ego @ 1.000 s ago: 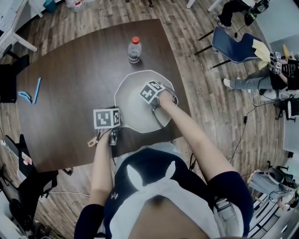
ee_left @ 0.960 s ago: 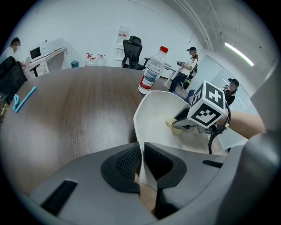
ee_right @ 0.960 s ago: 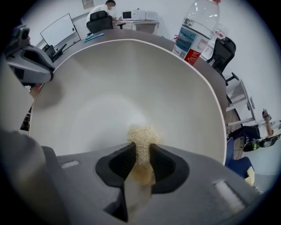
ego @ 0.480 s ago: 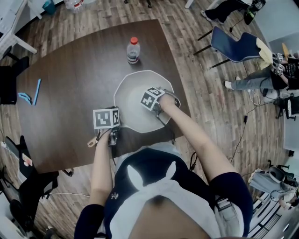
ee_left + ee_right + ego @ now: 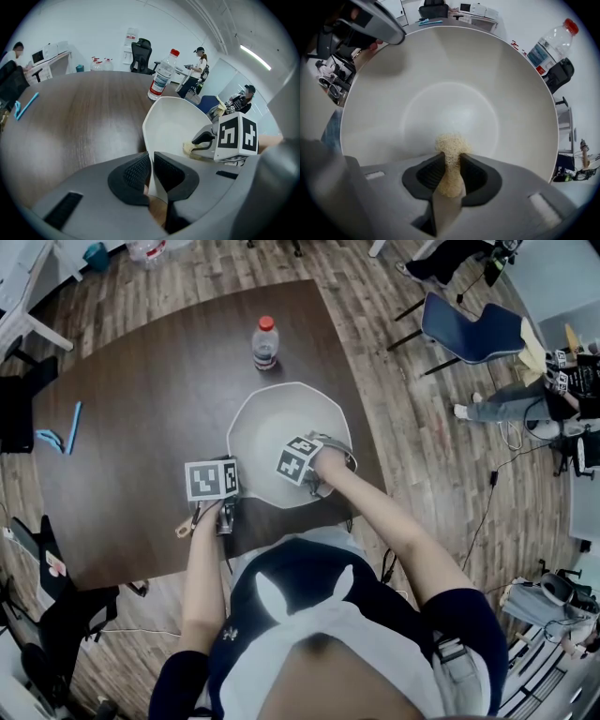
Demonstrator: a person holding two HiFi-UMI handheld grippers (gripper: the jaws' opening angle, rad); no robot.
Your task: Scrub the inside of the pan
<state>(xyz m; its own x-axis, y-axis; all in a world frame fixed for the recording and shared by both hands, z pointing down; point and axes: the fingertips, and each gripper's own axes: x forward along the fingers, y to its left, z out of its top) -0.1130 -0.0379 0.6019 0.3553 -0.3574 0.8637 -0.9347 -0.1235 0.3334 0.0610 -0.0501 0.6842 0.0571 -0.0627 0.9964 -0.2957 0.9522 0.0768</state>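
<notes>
Right gripper [image 5: 451, 160] slid nearer; pan [image 5: 272, 418] on brown table [image 5: 141, 427].

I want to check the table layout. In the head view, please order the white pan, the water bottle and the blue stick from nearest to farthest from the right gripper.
1. White pan: the right gripper is inside it.
2. Water bottle: just beyond the pan's far rim.
3. Blue stick: far left on the table.

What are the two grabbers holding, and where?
The left gripper pinches the white pan by its near rim; the right gripper squeezes a tan scrubber around its middle.
</notes>
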